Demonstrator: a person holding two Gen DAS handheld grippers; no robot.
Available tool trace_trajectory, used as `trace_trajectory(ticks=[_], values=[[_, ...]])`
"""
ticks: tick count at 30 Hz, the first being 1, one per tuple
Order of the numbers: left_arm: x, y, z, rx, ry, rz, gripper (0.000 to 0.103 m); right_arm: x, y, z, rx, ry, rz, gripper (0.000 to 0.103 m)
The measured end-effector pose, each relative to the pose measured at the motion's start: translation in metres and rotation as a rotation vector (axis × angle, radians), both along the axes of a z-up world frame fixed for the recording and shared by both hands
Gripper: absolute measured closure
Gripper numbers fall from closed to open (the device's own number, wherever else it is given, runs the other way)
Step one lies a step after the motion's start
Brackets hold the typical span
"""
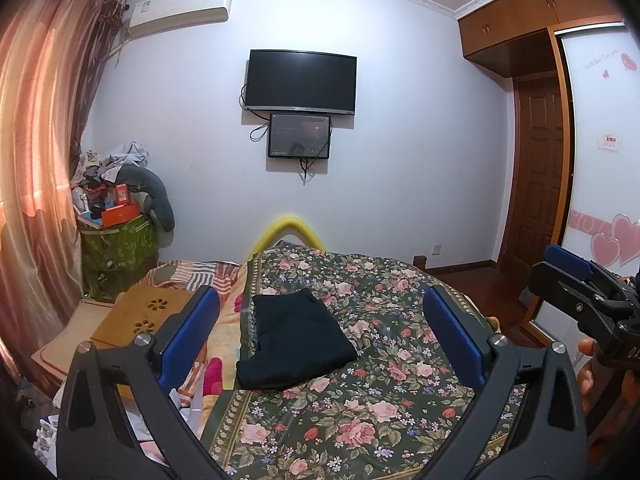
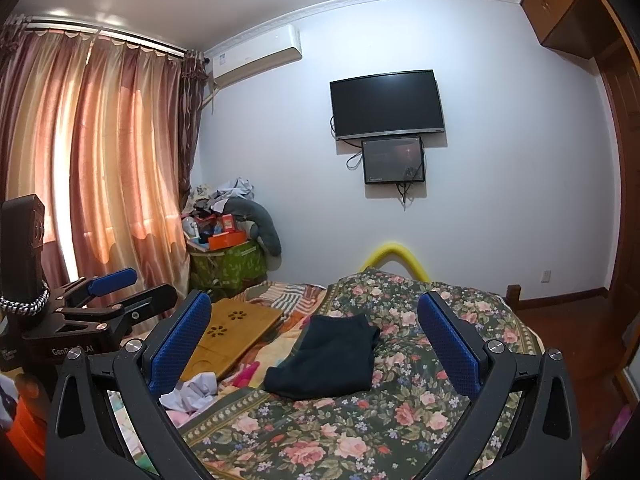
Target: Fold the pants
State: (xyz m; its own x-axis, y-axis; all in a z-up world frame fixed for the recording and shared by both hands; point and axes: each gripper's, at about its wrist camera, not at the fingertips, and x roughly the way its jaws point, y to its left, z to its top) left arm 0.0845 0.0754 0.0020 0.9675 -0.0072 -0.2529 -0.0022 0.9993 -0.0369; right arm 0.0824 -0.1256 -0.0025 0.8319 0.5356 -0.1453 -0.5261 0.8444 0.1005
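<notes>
Dark navy pants (image 1: 294, 340) lie folded into a compact rectangle on the floral bedspread (image 1: 380, 412); they also show in the right wrist view (image 2: 330, 358). My left gripper (image 1: 320, 332) is open and empty, raised above the bed with the pants seen between its blue pads. My right gripper (image 2: 316, 338) is open and empty too, held above the bed short of the pants. The right gripper also shows at the right edge of the left wrist view (image 1: 576, 276), and the left gripper shows at the left of the right wrist view (image 2: 108, 292).
A wooden lap tray (image 2: 236, 330) lies on the bed left of the pants. Crumpled white cloth (image 2: 192, 394) sits by the near left. A green bin piled with clutter (image 2: 228, 260) stands by the curtains. A wardrobe (image 1: 600, 140) is on the right.
</notes>
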Motion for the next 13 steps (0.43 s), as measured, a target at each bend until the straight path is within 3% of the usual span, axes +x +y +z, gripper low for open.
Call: trace_trajectory(ticks=[13], values=[[0.0088, 0.0020, -0.0076, -0.005, 0.020, 0.007, 0.000, 0.0052, 0.0085, -0.0025, -0.011, 0.016, 0.002, 0.000]])
